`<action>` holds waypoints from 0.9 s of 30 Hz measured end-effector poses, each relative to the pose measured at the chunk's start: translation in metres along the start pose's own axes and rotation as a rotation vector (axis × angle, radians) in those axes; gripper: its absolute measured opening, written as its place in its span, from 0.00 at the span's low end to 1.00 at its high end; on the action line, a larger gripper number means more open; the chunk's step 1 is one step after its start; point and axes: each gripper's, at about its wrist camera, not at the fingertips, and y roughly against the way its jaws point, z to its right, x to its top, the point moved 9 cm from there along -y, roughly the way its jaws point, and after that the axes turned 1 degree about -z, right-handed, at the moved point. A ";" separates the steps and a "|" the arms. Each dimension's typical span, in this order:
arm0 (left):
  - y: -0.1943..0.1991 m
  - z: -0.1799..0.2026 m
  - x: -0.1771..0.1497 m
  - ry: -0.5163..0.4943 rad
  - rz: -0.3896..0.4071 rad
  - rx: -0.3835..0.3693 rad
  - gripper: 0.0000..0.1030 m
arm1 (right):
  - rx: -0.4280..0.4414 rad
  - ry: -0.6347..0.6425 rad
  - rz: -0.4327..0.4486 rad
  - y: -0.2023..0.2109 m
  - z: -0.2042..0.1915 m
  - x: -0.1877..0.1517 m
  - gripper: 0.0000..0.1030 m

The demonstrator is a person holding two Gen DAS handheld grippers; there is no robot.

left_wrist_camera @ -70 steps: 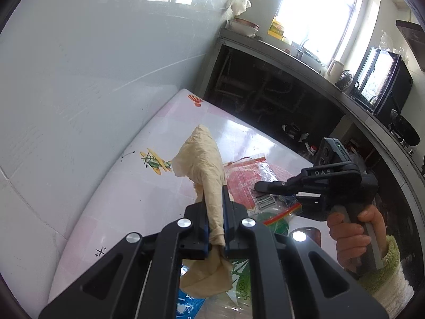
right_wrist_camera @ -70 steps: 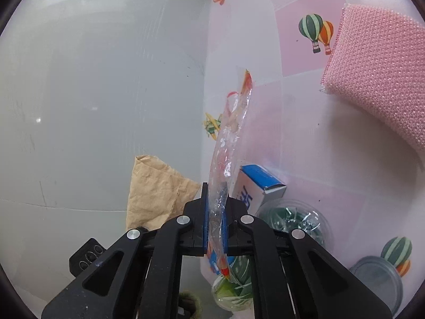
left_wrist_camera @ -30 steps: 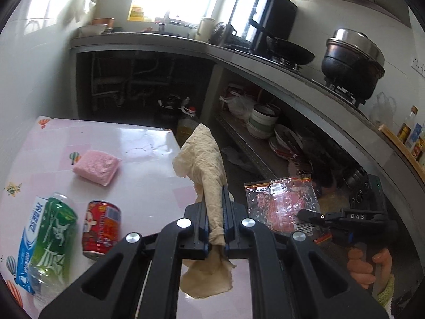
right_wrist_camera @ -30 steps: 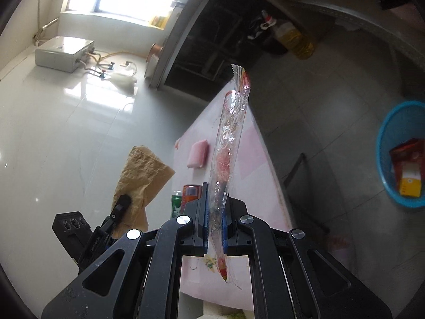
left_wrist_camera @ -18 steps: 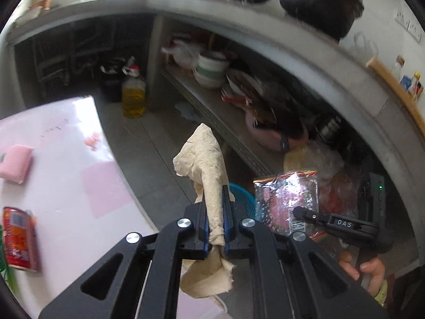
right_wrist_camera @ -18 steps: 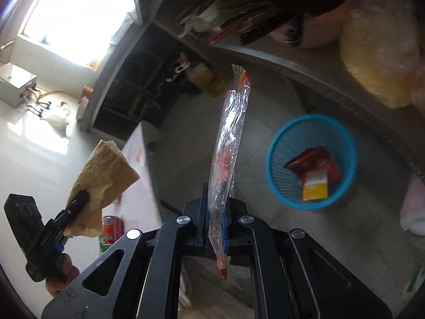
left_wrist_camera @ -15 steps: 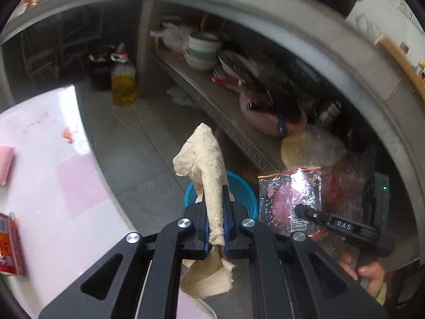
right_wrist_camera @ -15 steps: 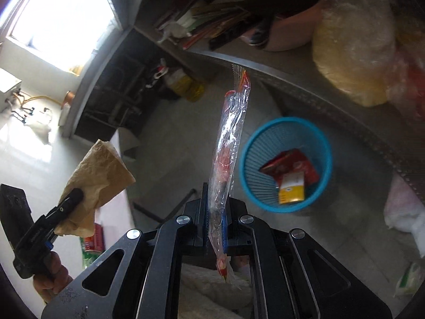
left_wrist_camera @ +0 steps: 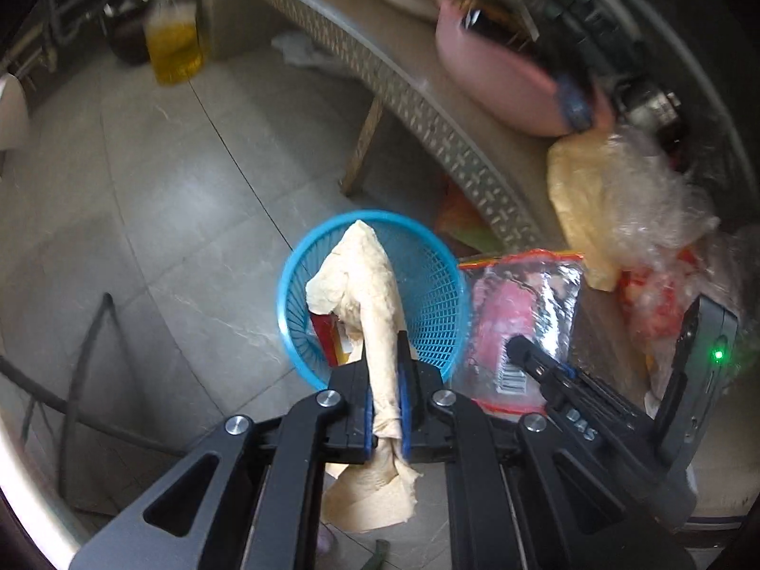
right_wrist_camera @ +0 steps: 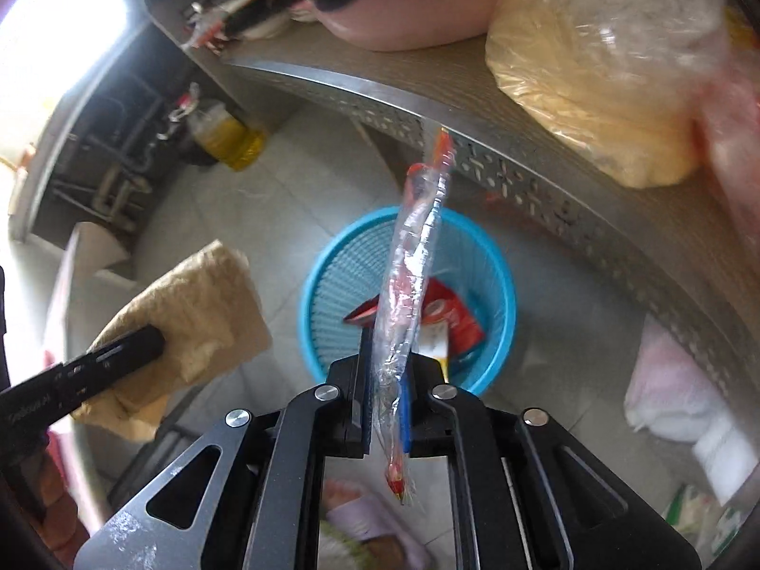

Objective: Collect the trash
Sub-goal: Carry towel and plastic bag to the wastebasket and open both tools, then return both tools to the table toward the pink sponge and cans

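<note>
My left gripper (left_wrist_camera: 385, 370) is shut on a crumpled tan paper napkin (left_wrist_camera: 365, 285) and holds it above the blue mesh trash basket (left_wrist_camera: 427, 256) on the floor. My right gripper (right_wrist_camera: 385, 380) pinches a clear plastic zip bag (right_wrist_camera: 413, 261) with red print, its jaws slightly parted, above the same basket (right_wrist_camera: 332, 285). Red and yellow wrappers (right_wrist_camera: 451, 323) lie inside the basket. The right gripper with the bag (left_wrist_camera: 522, 313) shows in the left wrist view. The left gripper with the napkin (right_wrist_camera: 199, 304) shows in the right wrist view.
A metal shelf (left_wrist_camera: 427, 109) with a perforated edge runs close behind the basket, holding a pink basin (left_wrist_camera: 498, 80) and a bag of yellow stuff (right_wrist_camera: 593, 71). A bottle of yellow oil (left_wrist_camera: 173, 38) stands on the grey tiled floor (left_wrist_camera: 142, 190). A white bag (right_wrist_camera: 674, 389) lies at the right.
Both grippers have swung from the table to the floor and come down over the blue basket, which now looks larger. Both kept hold of their trash; the right jaws have loosened slightly.
</note>
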 end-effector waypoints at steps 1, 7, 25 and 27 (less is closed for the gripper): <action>-0.012 0.001 0.001 0.010 -0.015 -0.015 0.15 | -0.009 -0.003 -0.006 -0.011 0.001 0.002 0.23; -0.032 0.000 0.001 0.058 -0.010 -0.042 0.37 | -0.070 -0.025 -0.027 -0.045 0.017 -0.001 0.57; 0.081 0.006 -0.014 0.027 0.166 -0.129 0.37 | 0.044 0.016 0.040 0.025 0.004 -0.035 0.57; 0.102 0.005 -0.020 0.021 0.198 -0.130 0.37 | 0.061 0.034 0.045 0.033 -0.004 -0.035 0.57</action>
